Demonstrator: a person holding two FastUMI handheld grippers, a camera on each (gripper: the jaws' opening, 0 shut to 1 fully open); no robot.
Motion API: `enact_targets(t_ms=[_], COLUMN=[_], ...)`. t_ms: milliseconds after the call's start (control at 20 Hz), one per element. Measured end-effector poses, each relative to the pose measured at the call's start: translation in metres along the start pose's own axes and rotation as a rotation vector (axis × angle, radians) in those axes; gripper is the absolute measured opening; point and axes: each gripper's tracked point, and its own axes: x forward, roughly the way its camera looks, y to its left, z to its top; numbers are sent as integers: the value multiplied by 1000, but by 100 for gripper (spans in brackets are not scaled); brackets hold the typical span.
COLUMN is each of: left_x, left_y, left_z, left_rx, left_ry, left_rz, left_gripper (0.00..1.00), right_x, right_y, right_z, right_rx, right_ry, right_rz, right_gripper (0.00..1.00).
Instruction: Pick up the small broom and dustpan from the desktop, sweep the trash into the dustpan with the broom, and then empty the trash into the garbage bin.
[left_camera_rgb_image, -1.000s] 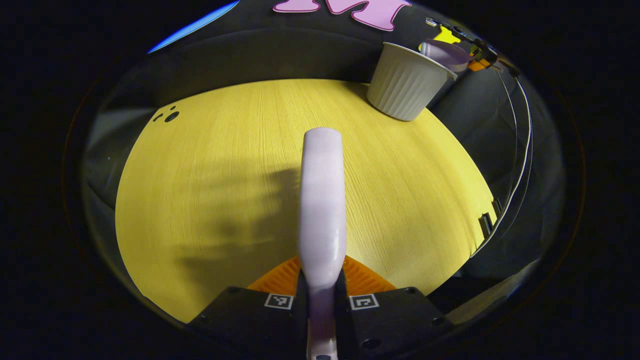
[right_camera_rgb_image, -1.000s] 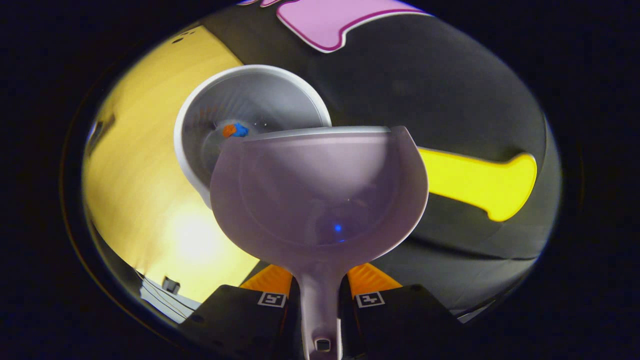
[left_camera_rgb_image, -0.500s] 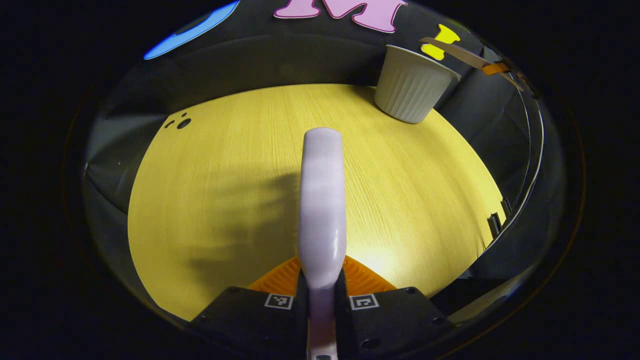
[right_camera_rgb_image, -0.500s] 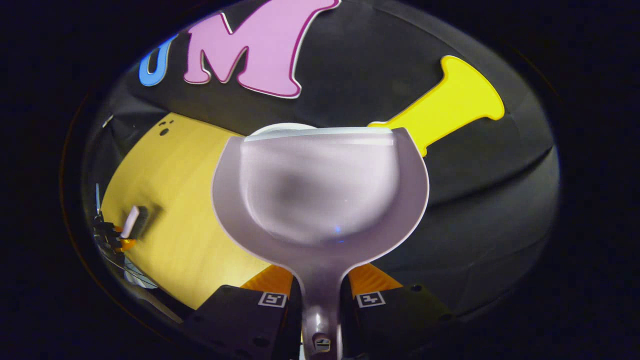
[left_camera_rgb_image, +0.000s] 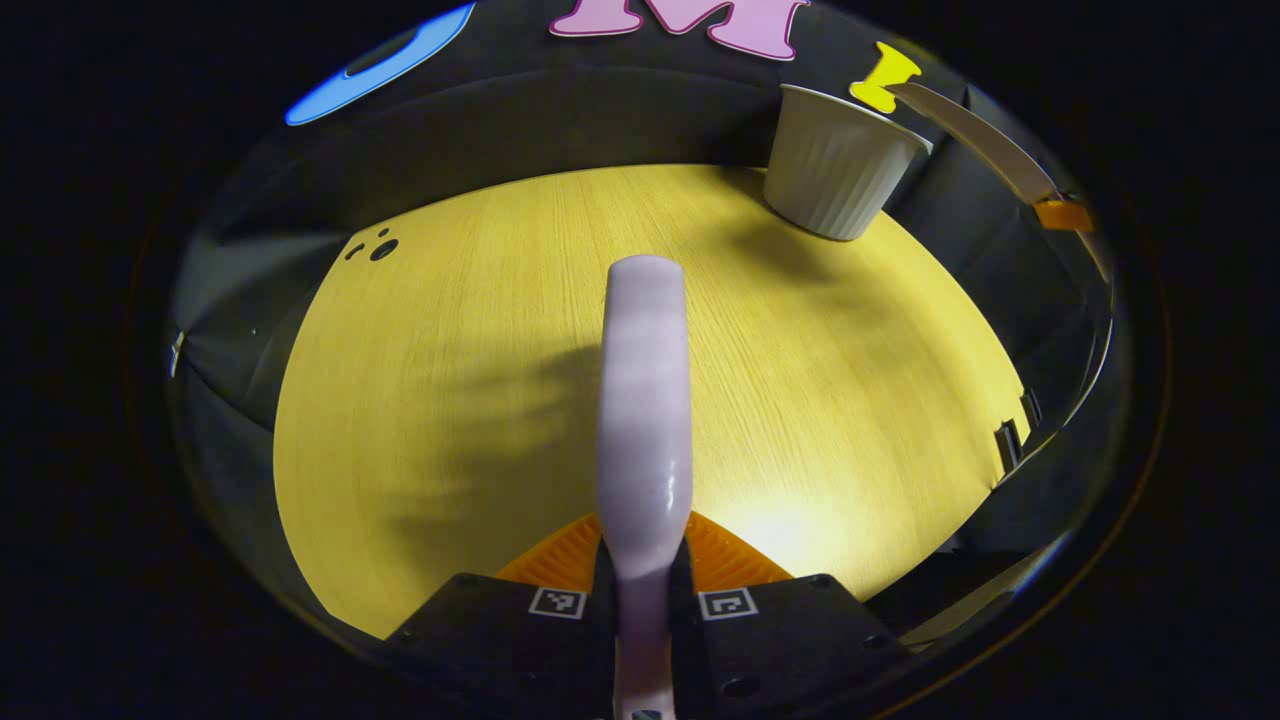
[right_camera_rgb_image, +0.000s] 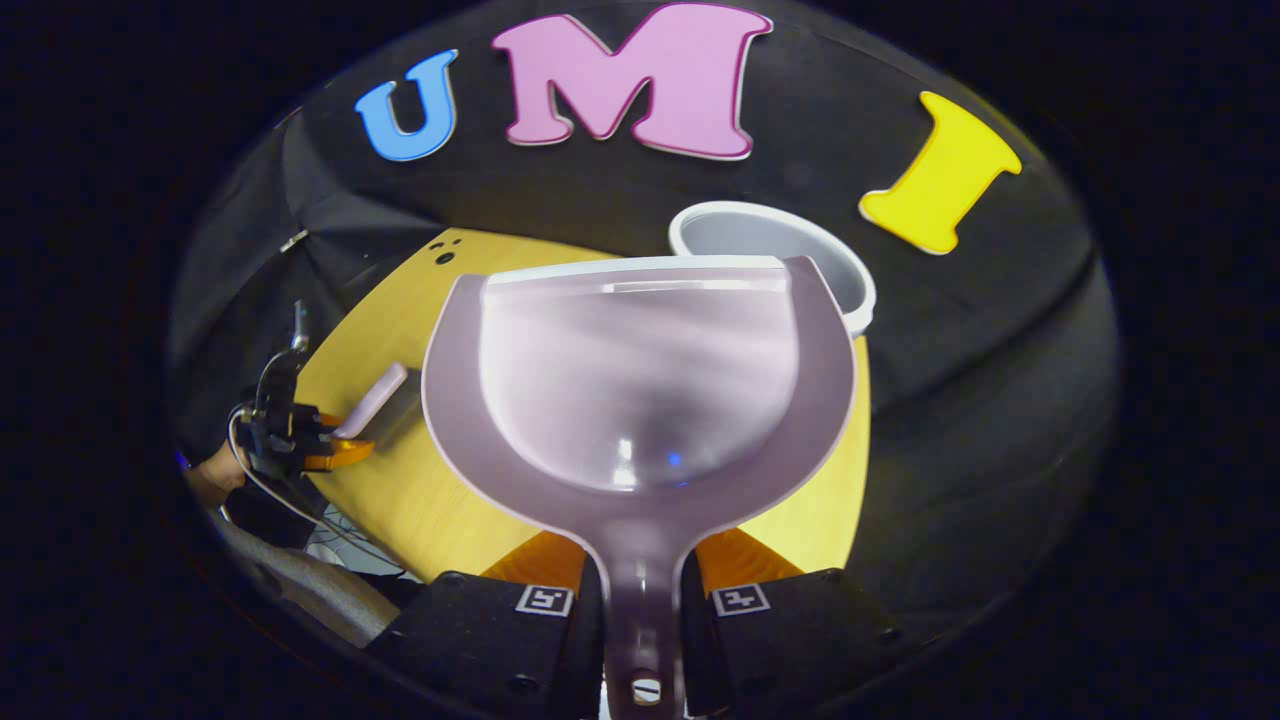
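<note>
The left claw (left_camera_rgb_image: 642, 560) is clamped on the handle of the small broom (left_camera_rgb_image: 645, 400), a finger pressing each side of the pale lilac shaft, which runs straight forward from the claw over the yellow wood-grain bench (left_camera_rgb_image: 480, 380). The bristle end cannot be seen in the left gripper view; the broom's shadow falls on the bench to the left of the handle. At the far right corner of the bench stands the garbage bin (left_camera_rgb_image: 838, 165), a pale ribbed tub, upright and well apart from the broom. Beyond the bin, at the right edge of this view, the dustpan (left_camera_rgb_image: 985, 140) shows edge-on as a thin pale strip.

The right claw (right_camera_rgb_image: 642, 590) grips the dustpan's stem, both fingers pressed against it. The dustpan (right_camera_rgb_image: 640, 380) is lifted above the bench (right_camera_rgb_image: 420, 490), its translucent lilac scoop facing the camera, and nothing can be made out lying in the scoop. The bin (right_camera_rgb_image: 790, 250) sits behind the pan's upper right edge, partly hidden by it, its open rim showing. Far off at the left of the right gripper view, the left claw (right_camera_rgb_image: 335, 445) holds the broom (right_camera_rgb_image: 372, 400) low over the bench, with a hand (right_camera_rgb_image: 205, 480) behind it.
</note>
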Motion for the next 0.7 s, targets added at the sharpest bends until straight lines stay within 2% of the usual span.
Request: enact_targets(t_ms=[200,400,450,700], left_x=[9,23,26,46], left_y=[7,14,16,17], left_z=[-5,-7,-8,-13], left_rx=[7,36,45,80], left_ry=[7,16,21,51], left_rz=[19,42,48,73], left_gripper=[27,25,25,27], right_x=[38,83,93,122], right_y=[42,63,65,65], right_z=[-62,-117,-124,-145], right_rx=[-13,-22,-20,-2], right_ry=[77,157,164,210], right_rz=[26,22,18,-3], right_gripper=[38,34,36,34])
